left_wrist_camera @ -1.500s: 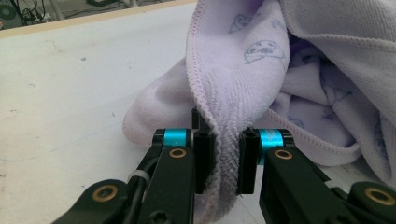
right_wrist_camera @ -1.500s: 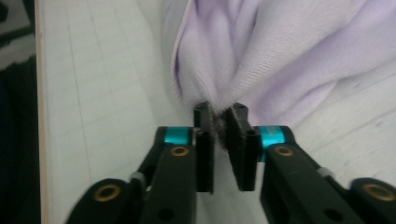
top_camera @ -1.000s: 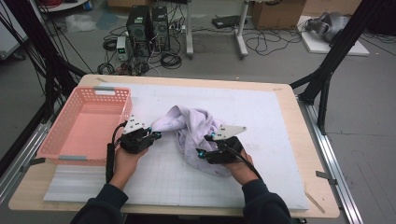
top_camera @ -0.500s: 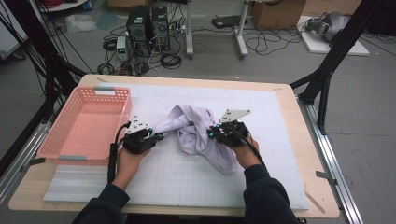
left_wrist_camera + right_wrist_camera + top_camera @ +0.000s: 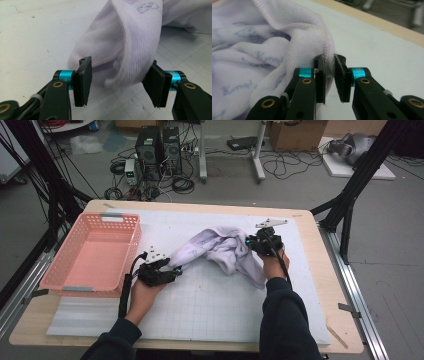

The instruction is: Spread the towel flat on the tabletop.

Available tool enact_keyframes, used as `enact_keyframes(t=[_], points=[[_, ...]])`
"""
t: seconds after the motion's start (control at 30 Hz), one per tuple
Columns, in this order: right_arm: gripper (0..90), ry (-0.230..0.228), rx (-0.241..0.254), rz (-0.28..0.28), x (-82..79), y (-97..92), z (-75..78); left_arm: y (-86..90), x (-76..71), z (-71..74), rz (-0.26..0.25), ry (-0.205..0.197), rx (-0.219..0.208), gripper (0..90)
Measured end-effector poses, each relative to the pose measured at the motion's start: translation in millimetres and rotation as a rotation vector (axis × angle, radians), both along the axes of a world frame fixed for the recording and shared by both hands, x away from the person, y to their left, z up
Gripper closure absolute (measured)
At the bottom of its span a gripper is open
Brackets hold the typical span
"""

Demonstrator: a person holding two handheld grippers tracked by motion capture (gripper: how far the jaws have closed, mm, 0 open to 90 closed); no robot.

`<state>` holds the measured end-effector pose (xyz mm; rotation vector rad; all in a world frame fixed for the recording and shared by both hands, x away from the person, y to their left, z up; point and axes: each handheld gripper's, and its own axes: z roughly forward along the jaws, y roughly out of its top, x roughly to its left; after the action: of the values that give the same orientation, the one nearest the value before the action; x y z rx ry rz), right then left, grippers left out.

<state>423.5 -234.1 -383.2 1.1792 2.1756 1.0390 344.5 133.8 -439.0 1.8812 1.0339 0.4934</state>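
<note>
A pale lilac garment (image 5: pixel 220 251) with faint blue print lies crumpled on the white mat (image 5: pixel 210 305). My left gripper (image 5: pixel 175 270) rests on the mat at the garment's left end. In the left gripper view its jaws (image 5: pixel 117 82) have just been opening and stand apart, with a ribbed cuff (image 5: pixel 125 37) lying loose between them. My right gripper (image 5: pixel 248 244) is at the garment's right side. In the right gripper view it (image 5: pixel 330 75) is shut on a stitched hem of the cloth (image 5: pixel 262 50), which bunches up to its left.
A pink plastic basket (image 5: pixel 135 240) stands on the left of the table, close beside my left hand. The table's wooden edge (image 5: pixel 320 250) runs to the right of the mat. Computers, cables and black frame legs are on the floor beyond.
My right gripper closed on the hem and carried it right and toward the table's far side, pulling the garment out wider. My left gripper stayed put and its jaws opened off the cloth.
</note>
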Motion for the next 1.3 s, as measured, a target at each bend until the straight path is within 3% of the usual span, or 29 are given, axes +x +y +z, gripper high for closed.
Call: enact_keyframes(t=[0.07,0.13,0.27,0.47,0.57,0.73,0.8,0.93,0.97,1.0,1.07,1.13,1.3], points=[[80.0,-0.003,-0.008,-0.057,4.8,-5.7,-2.9,-0.4,-1.3,1.3,-0.009,-0.002,-0.004,42.7],[79.9,0.02,0.008,-0.071,7.5,-10.7,-6.4,-2.4,-5.2,5.1,-0.06,-0.007,-0.037,52.3],[79.6,0.011,0.022,-0.051,6.7,-12.6,-7.7,-14.9,-10.9,11.4,-0.156,-0.005,-0.117,57.9],[79.4,-0.006,0.036,-0.019,1.7,-10.4,-5.1,-49.8,-12.1,19.4,-0.246,0.017,-0.198,49.9],[79.4,-0.011,0.034,-0.003,0.0,-9.5,-5.2,-71.0,-6.1,19.4,-0.264,0.046,-0.248,45.8],[79.4,-0.009,0.043,0.004,-1.3,-9.3,-4.4,-104.2,7.6,24.3,-0.277,0.086,-0.287,42.1],[79.4,-0.004,0.048,0.008,-2.0,-8.9,-4.8,-118.5,15.6,23.7,-0.263,0.114,-0.283,41.9],[79.4,-0.003,0.054,0.012,-3.1,-8.7,-5.1,-135.3,31.0,13.6,-0.197,0.161,-0.233,42.8],[79.3,-0.001,0.058,0.016,-3.4,-8.9,-4.8,-136.9,33.7,11.1,-0.194,0.167,-0.219,45.6],[79.3,0.0,0.058,0.018,-3.7,-9.0,-4.5,-137.2,34.9,9.0,-0.188,0.158,-0.189,55.0],[79.4,-0.004,0.061,0.018,-4.2,-9.5,-4.3,-134.3,36.6,5.8,-0.186,0.158,-0.143,73.3],[79.4,-0.005,0.063,0.021,-4.5,-10.8,-3.9,-129.0,35.2,5.3,-0.194,0.135,-0.119,77.5],[79.5,-0.003,0.077,0.028,-5.3,-13.1,-4.0,-93.9,25.0,8.9,-0.215,0.104,-0.121,78.6]])
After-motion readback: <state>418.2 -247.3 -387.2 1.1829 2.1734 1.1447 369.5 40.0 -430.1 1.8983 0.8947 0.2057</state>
